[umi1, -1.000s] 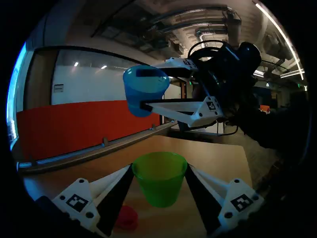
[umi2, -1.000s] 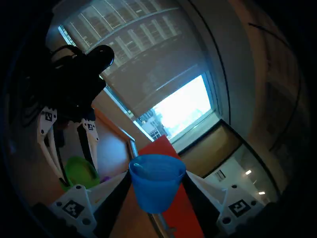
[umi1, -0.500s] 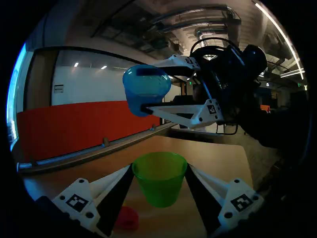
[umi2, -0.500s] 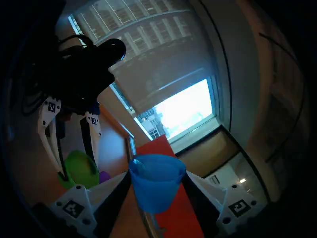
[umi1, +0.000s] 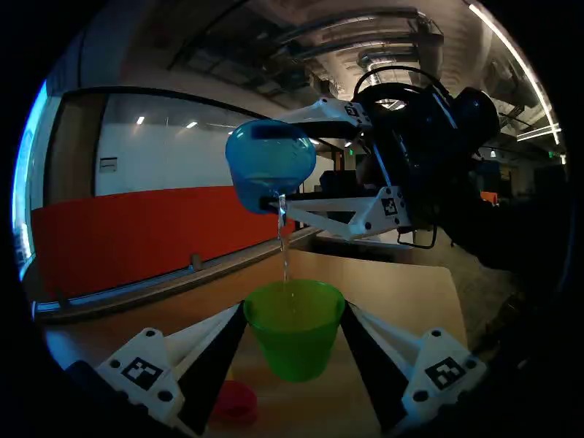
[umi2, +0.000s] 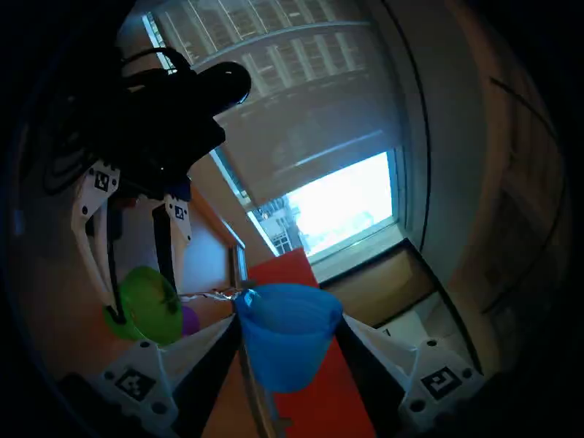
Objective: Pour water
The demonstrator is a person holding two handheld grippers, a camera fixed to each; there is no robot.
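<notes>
In the left gripper view my left gripper is shut on an upright green cup over the wooden table. Above it my right gripper holds a tilted blue cup, and a thin stream of water falls from its rim into the green cup. In the right gripper view the blue cup sits between my right gripper's fingers. Water runs from its lip toward the green cup, which the left gripper holds at the left.
A red round object lies on the table under my left gripper's left finger. A purple object peeks out beside the green cup. An orange wall panel and a rail run behind the table. A bright window is ahead.
The right gripper has tipped the blue cup further, and water now streams from it into the green cup. The left gripper and the green cup have stayed put.
</notes>
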